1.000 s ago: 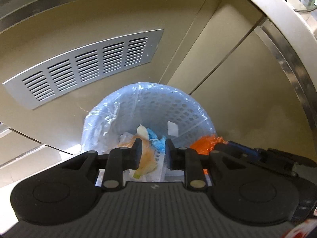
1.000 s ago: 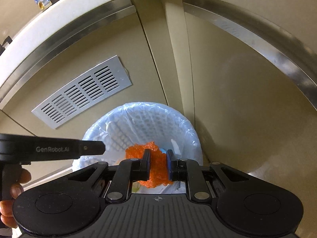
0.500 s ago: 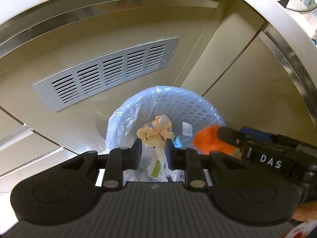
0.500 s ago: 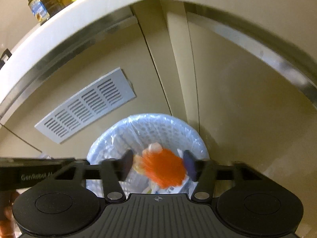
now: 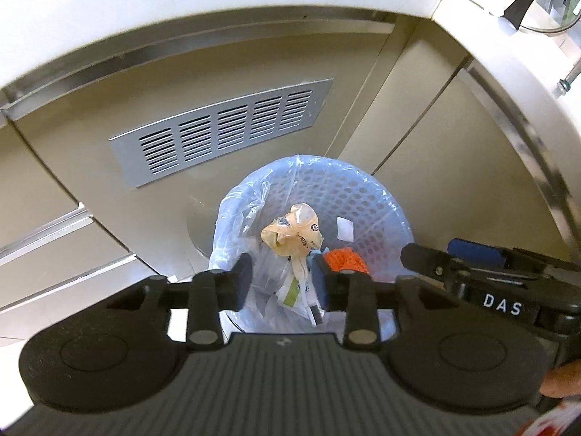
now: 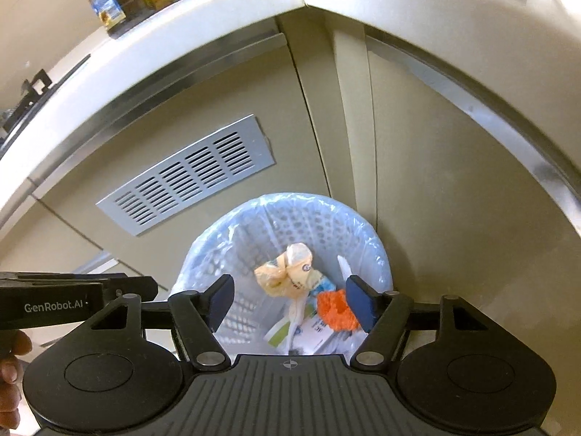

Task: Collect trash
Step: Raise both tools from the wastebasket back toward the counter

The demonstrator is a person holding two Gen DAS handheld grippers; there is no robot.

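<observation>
From the left wrist camera, the left gripper (image 5: 281,281) hangs over a pale blue perforated waste basket (image 5: 366,196) lined with a clear plastic bag (image 5: 236,218). Its fingers (image 5: 242,281) stand narrowly apart and are opening, with nothing pressed between them. Inside the basket a crumpled yellowish wrapper (image 5: 292,232) with small print too fine to read sits on top, an orange crumpled piece (image 5: 345,258) lies to its right, and white papers (image 5: 290,292) lie nearer, partly hidden behind the fingers. A small white label (image 5: 345,227) sticks to the far inner wall. The right gripper (image 5: 483,279) enters from the right, marked "DAS"; a fingertip of the person's hand (image 5: 561,387) shows at the lower right edge. Behind the basket a grey vent grille (image 5: 225,132) is set into a beige cabinet front, under the white table (image 5: 181,11) edge.

From the right wrist camera, the right gripper (image 6: 288,303) has its fingers (image 6: 359,303) wide and opening further, empty, above the same basket (image 6: 254,225). The yellowish wrapper (image 6: 287,270) and orange piece (image 6: 336,309) lie within it, the orange piece just beside the right finger. At the left, the left gripper (image 6: 51,305) reads "GenRobot.AI", held by a hand (image 6: 11,370) cut off by the edge. On the table (image 6: 203,25) above stand bottles (image 6: 105,0) whose labels are unreadable.
</observation>
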